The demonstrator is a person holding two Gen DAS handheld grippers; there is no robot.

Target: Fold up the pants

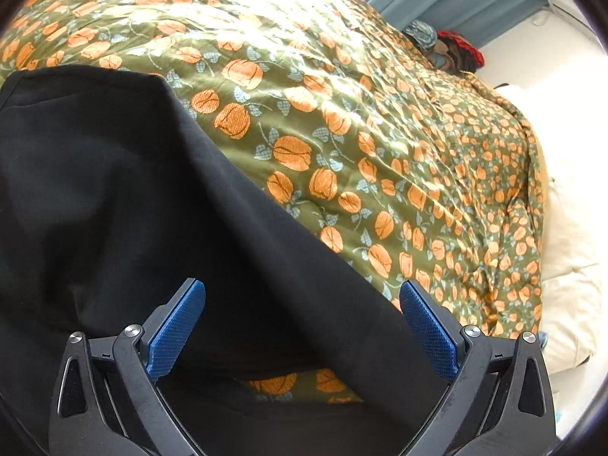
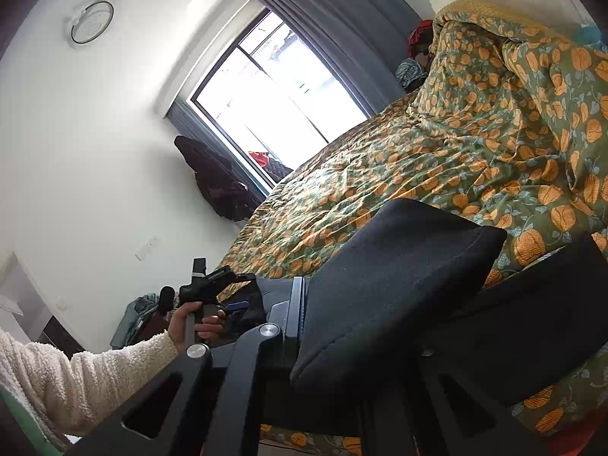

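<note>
I find my right gripper (image 2: 304,326) clamped on the black pants (image 2: 399,285), lifted off the quilt (image 2: 380,174); my left gripper (image 1: 302,326) gapes empty. Folding seems barely begun.

Left gripper (image 1: 302,317) gapes; right gripper (image 2: 304,315) clamped tight.

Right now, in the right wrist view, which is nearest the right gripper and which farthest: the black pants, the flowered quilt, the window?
1. Pants: clamped in the right gripper, draped right over it.
2. Quilt: spread on the bed just behind the pants, middle and right.
3. Window: on the far wall, upper centre.
</note>
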